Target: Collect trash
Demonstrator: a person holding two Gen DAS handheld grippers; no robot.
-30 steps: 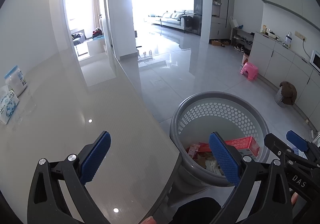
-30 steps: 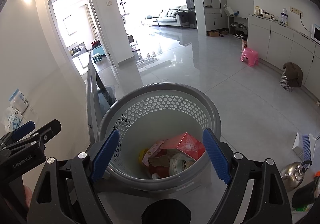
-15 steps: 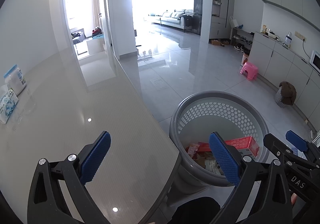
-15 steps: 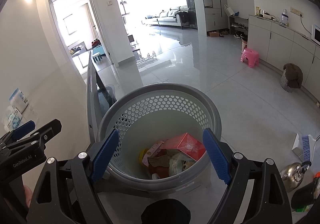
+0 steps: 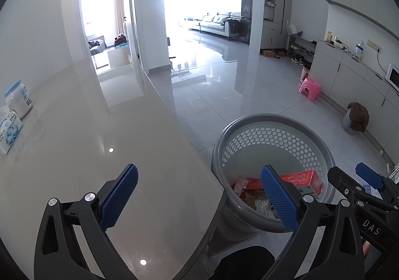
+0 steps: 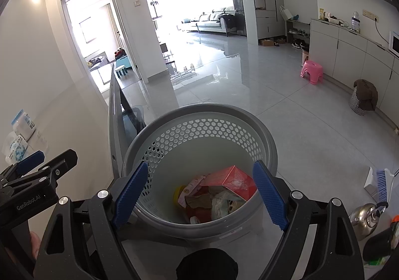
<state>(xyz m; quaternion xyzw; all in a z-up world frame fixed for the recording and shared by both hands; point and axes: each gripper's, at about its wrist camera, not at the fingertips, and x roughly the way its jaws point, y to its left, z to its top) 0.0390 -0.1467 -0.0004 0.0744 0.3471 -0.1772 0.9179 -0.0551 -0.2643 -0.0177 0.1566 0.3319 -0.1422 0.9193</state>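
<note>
Trash (image 6: 217, 195) sat at the bottom of the grey perforated basket (image 6: 199, 115), which stood on the floor (image 6: 286, 95) just beside the desk (image 5: 74, 142) edge. Contents visible: red box (image 6: 230, 179) on top, tilted; yellow lid (image 6: 178, 192); crumpled wrappers and paper under it. Left view showed the same red box (image 5: 303, 177) lying roughly level inside the basket (image 5: 271, 120).

Right tool (image 6: 199, 195) was wide open, nothing between the blue pads (image 6: 129, 190). It hung over the basket mouth, angled down, pads either side of the trash in view and not touching it.

Left tool (image 5: 199, 200) was also wide open and empty. Its left pad (image 5: 119, 195) was over the desk surface, the right pad over the basket rim side. Not touching either as far as I could tell.

Each tool showed at the edge of the other's view: right tool (image 5: 369, 180) at far right, left tool (image 6: 30, 175) at far left.

Desk surface bare near the tools. At its far left: a white jar with blue lid (image 5: 18, 100) and a tissue pack (image 5: 8, 130) just beside it, well apart from the basket.

Floor, right side: pink stool (image 6: 311, 71), metal kettle (image 6: 366, 215), blue brush (image 6: 380, 185).
</note>
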